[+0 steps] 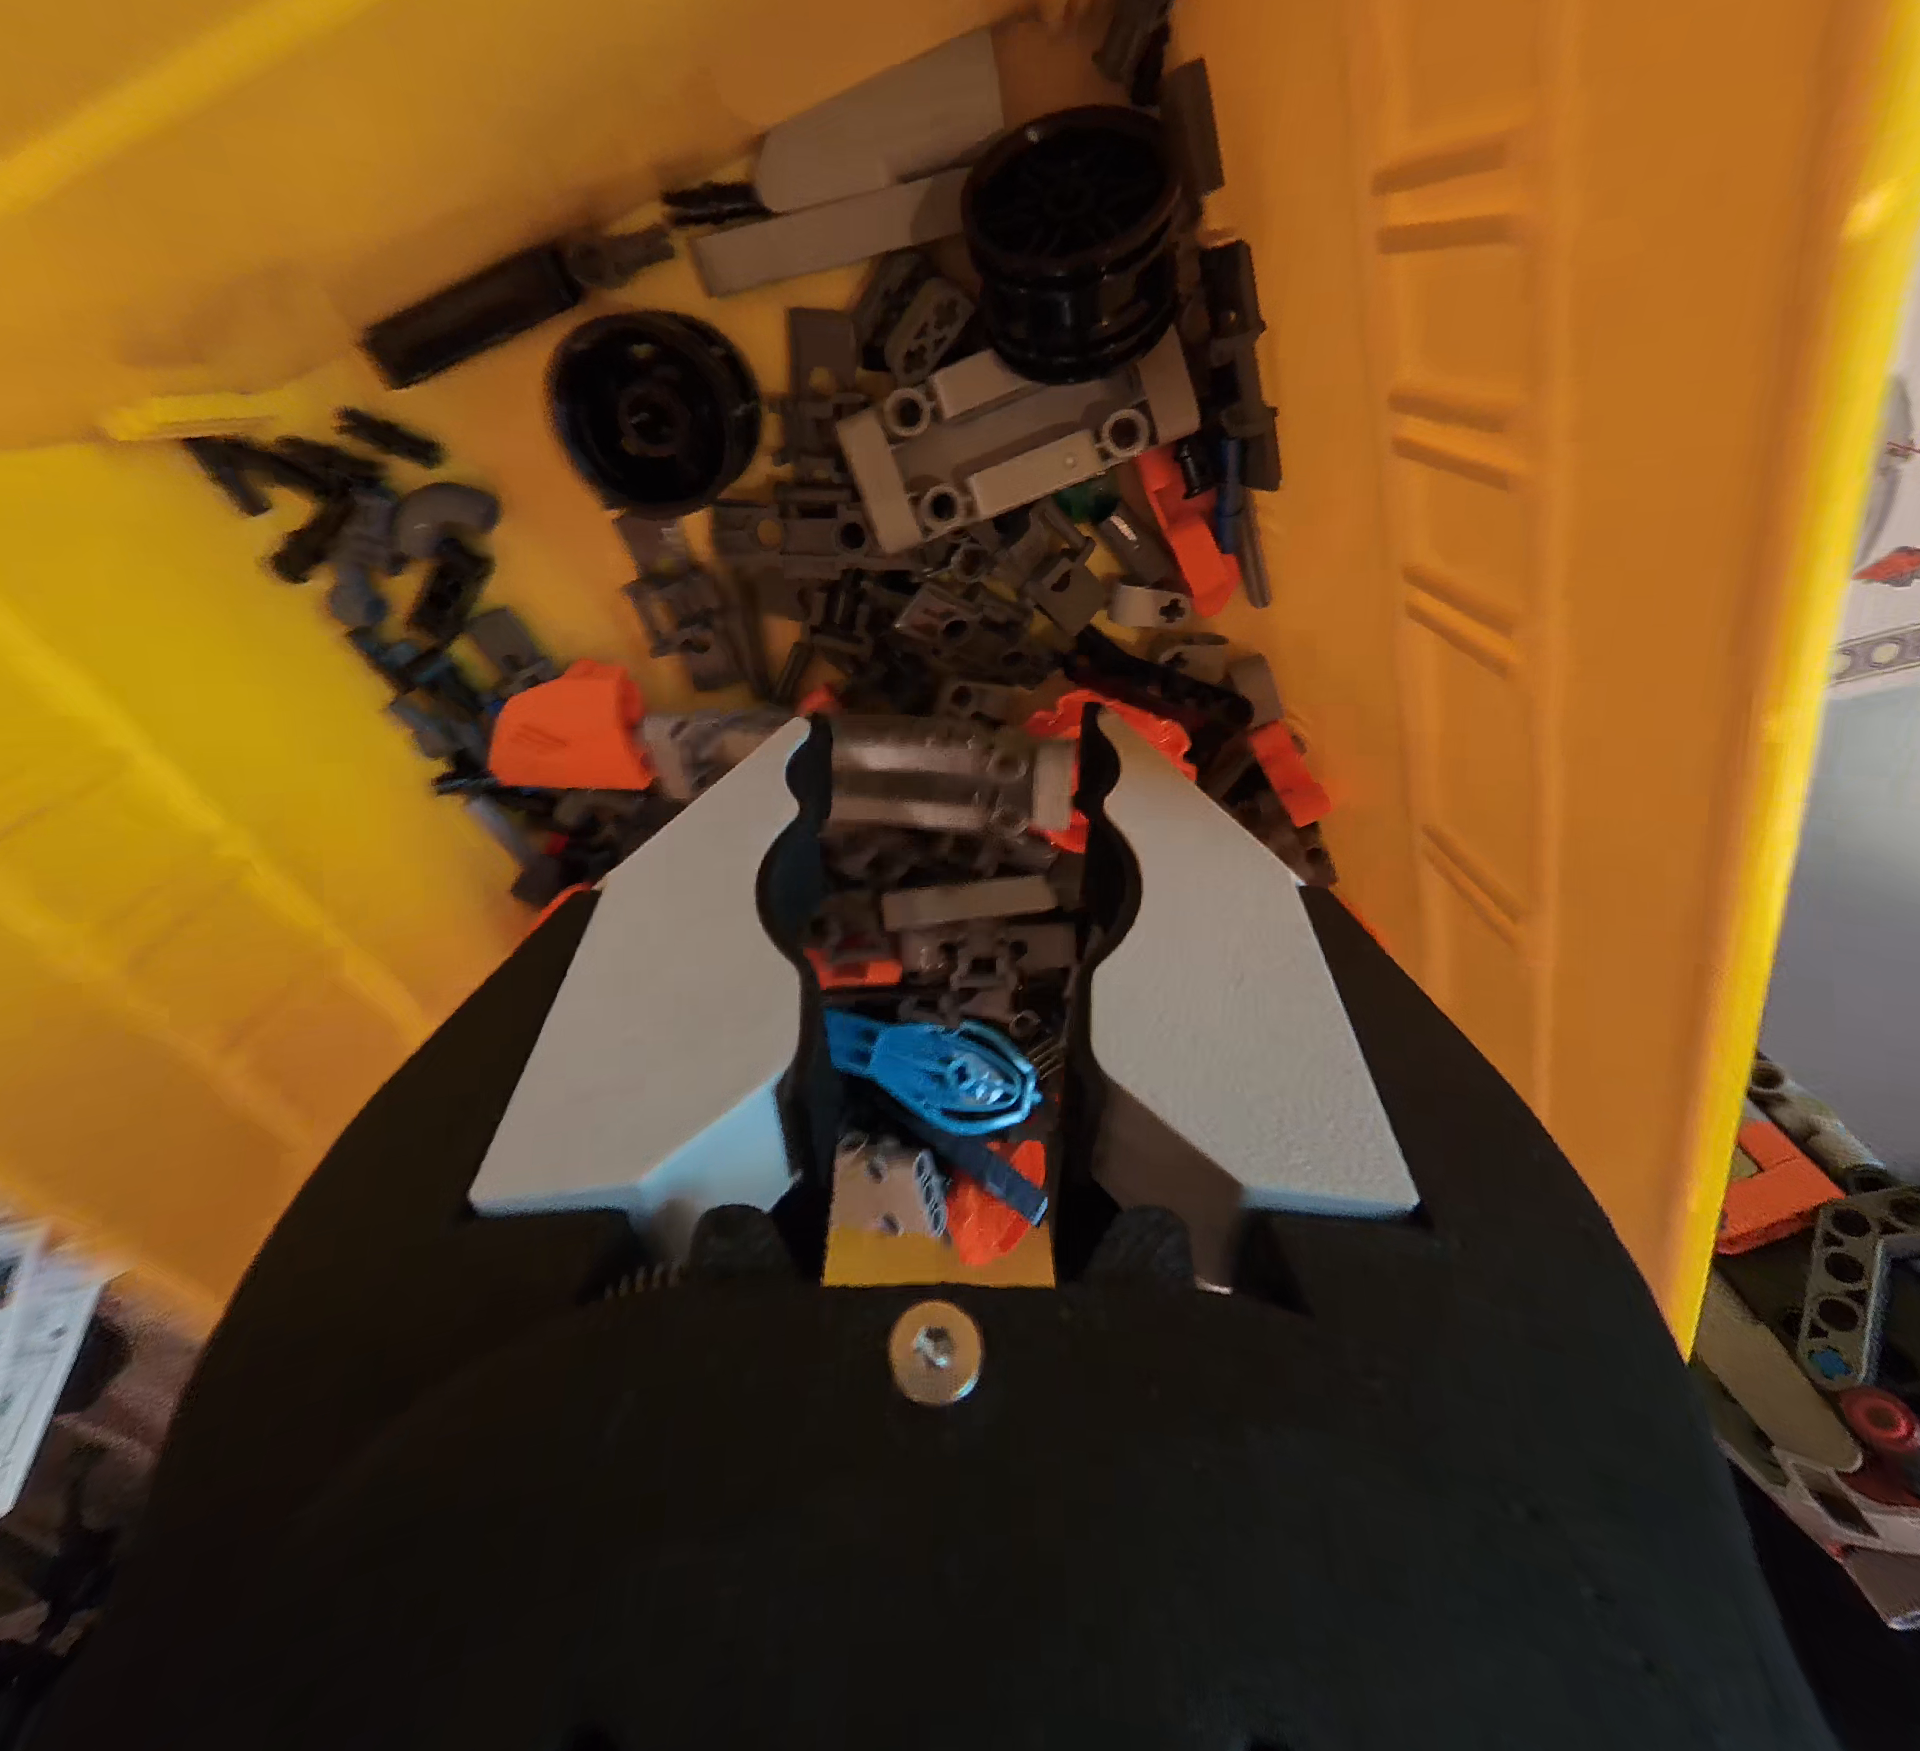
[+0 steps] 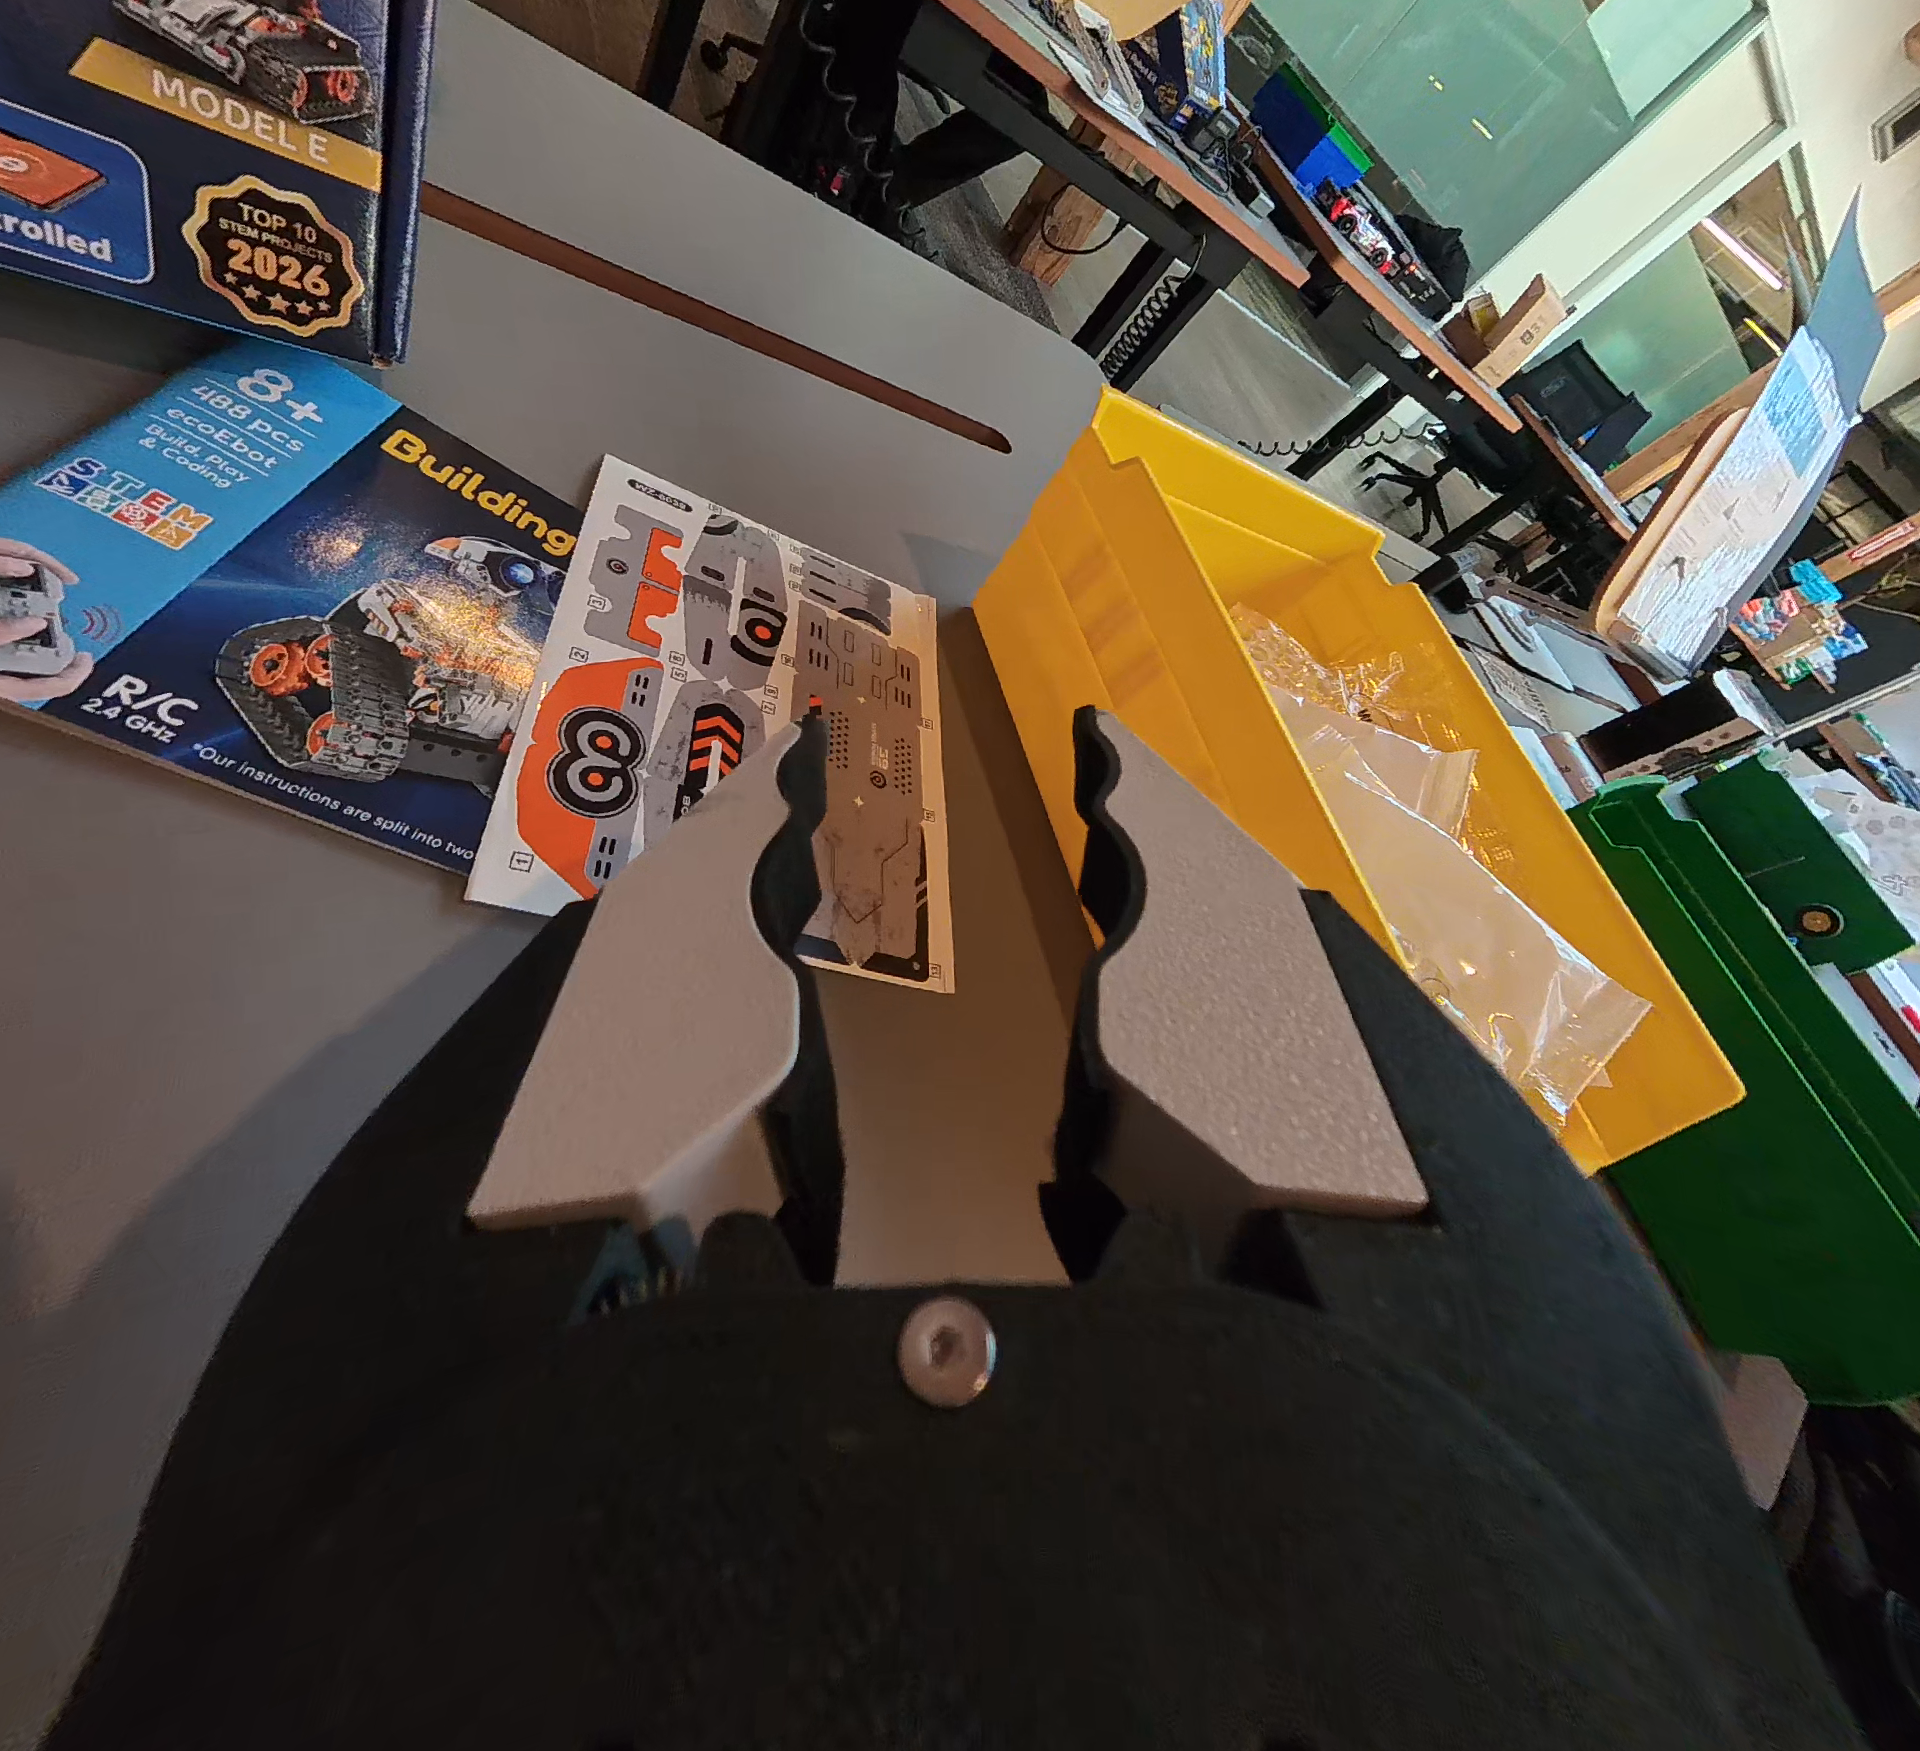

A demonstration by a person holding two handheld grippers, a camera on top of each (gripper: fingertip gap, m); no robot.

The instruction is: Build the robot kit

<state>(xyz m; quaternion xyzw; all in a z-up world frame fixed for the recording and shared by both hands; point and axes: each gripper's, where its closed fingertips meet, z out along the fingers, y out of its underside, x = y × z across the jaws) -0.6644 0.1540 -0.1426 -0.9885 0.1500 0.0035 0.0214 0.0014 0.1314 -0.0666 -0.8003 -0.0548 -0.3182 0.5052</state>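
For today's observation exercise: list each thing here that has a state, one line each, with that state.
left gripper: open, empty, over the parts
yellow bin: holds loose building parts
right gripper: open, empty, above the table
second yellow bin: holds clear plastic bags
sticker sheet: lying flat

Grey table [image 2: 260, 1026] under blue booklet [image 2: 260, 600], sticker sheet [image 2: 727, 693], blue box [image 2: 208, 70], yellow bin [image 2: 1091, 579]

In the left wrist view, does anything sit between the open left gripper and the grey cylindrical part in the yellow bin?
Nothing visible does. The left gripper is open inside the yellow bin, its fingertips on either side of the grey cylindrical part. Orange pieces crowd the right fingertip, beside rather than in the gap.
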